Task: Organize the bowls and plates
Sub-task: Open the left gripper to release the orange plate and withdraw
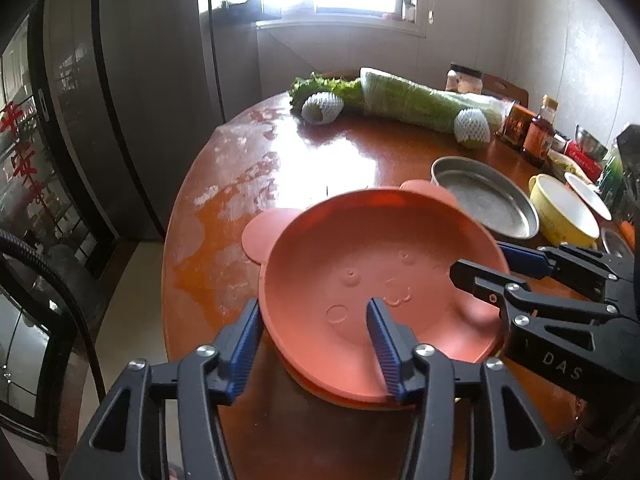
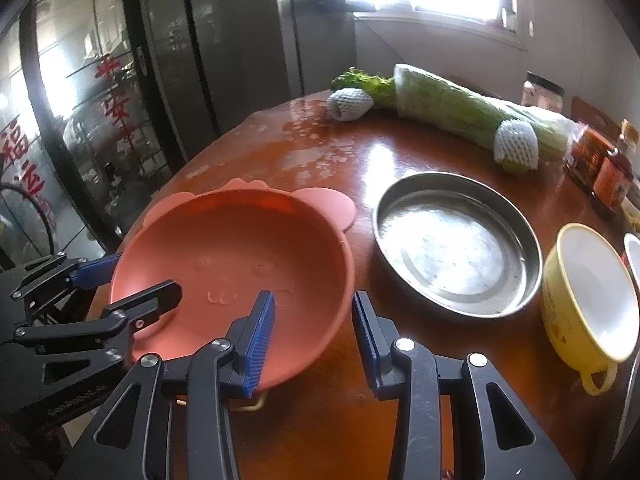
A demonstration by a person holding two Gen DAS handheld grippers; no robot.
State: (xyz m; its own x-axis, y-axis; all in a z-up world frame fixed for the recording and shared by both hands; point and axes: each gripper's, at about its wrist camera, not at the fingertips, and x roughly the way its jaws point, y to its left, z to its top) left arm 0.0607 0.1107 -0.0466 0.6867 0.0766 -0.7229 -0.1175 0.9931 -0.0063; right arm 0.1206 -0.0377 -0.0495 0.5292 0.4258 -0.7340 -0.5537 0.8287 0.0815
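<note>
A pink bear-eared bowl (image 1: 360, 280) sits on the round wooden table (image 1: 360, 152), seemingly on another dish of like colour. My left gripper (image 1: 316, 334) is open, its jaws straddling the bowl's near-left rim. My right gripper (image 2: 314, 322) is open, its jaws straddling the bowl's (image 2: 240, 264) right rim; it shows in the left wrist view (image 1: 486, 264) too. The left gripper enters the right wrist view (image 2: 132, 280) at the bowl's left rim. A metal plate (image 2: 456, 244), a yellow bowl (image 2: 592, 296) and a white dish (image 2: 634, 256) stand to the right.
Wrapped cabbage (image 2: 460, 108), lettuce (image 2: 360, 80) and foam-netted fruits (image 2: 516, 144) lie at the table's far side. Sauce bottles (image 2: 612, 172) and jars (image 2: 542, 92) stand at the far right. A dark fridge and glass door are to the left.
</note>
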